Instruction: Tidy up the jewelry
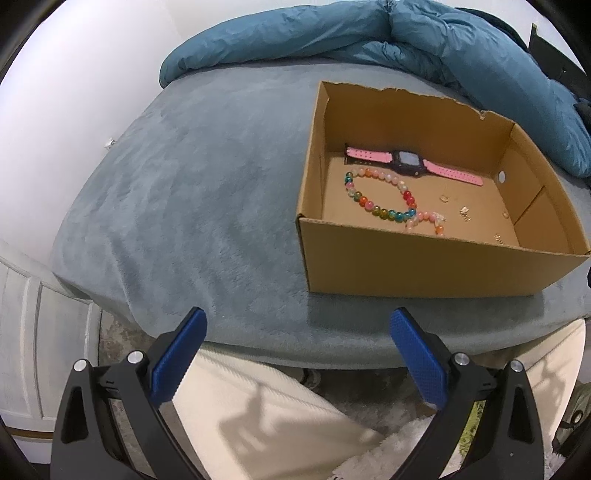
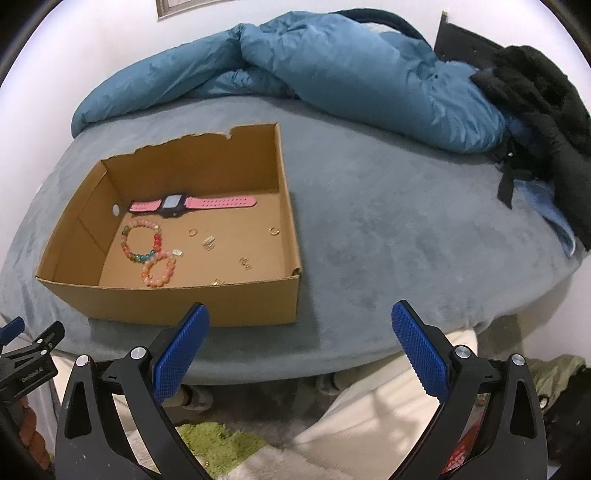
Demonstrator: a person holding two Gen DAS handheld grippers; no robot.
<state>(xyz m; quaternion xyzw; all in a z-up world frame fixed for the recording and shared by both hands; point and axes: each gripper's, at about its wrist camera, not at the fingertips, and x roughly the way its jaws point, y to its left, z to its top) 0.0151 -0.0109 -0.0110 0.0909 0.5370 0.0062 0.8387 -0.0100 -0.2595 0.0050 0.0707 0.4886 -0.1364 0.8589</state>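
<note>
Left tongs (image 1: 297, 325) and right tongs (image 2: 301, 319) both gape wide, level, gripping nothing

Setting: home bedroom. Evidence: 1 bed (image 2: 406, 221) with grey-blue plush cover; 1 teal puffy duvet (image 2: 332, 66) bunched along its far side; 1 black garment (image 2: 546, 110) heaped at the bed's edge; 1 white panelled door (image 1: 33, 332); 1 picture frame corner (image 2: 173, 7) on a white wall; shaggy green rug (image 2: 218, 446) on the floor.
</note>
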